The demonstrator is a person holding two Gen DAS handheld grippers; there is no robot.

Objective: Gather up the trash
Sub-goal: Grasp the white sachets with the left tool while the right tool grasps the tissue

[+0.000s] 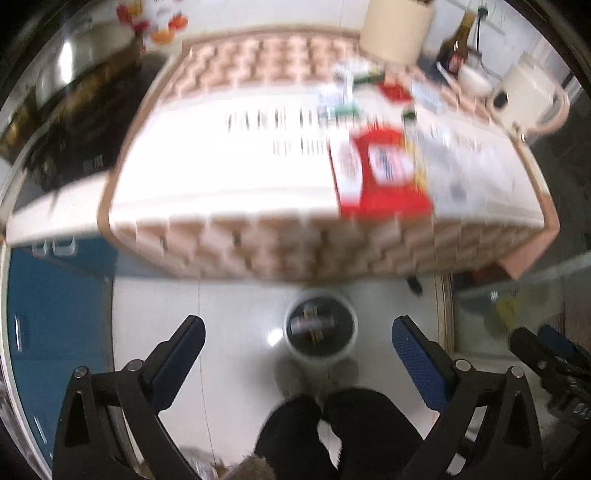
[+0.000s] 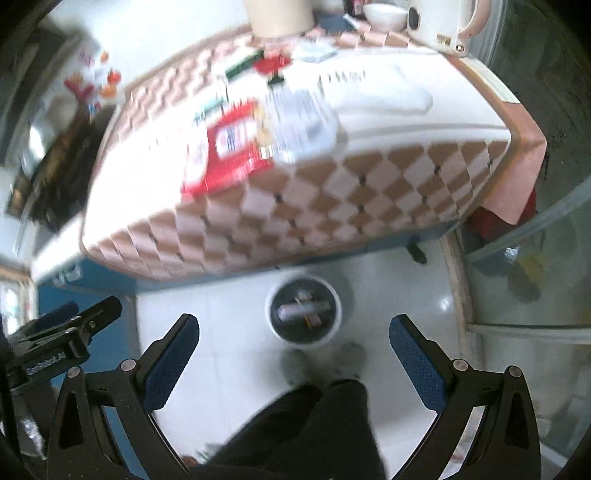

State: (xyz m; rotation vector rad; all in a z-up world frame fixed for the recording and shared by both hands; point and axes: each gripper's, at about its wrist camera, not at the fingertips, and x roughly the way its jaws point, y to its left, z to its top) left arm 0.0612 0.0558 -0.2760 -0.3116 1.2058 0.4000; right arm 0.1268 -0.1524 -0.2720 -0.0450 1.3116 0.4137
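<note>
Home kitchen, checkered tablecloth (image 2: pixel 332 192), electric kettle (image 2: pixel 439 22), sauce bottle (image 1: pixel 458 48), tiled floor (image 1: pixel 236 332)

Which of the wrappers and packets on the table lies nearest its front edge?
The big red packet, bearing a white label. It reaches the tablecloth's checked border; the smaller red and green ones lie farther back.

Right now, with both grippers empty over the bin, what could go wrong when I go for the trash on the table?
The red packet lies at the table edge, so a clumsy grab could knock it to the floor, missing the bin. A clear wrapper overlaps it; both may lift together. The kettle nearby could get bumped.
</note>
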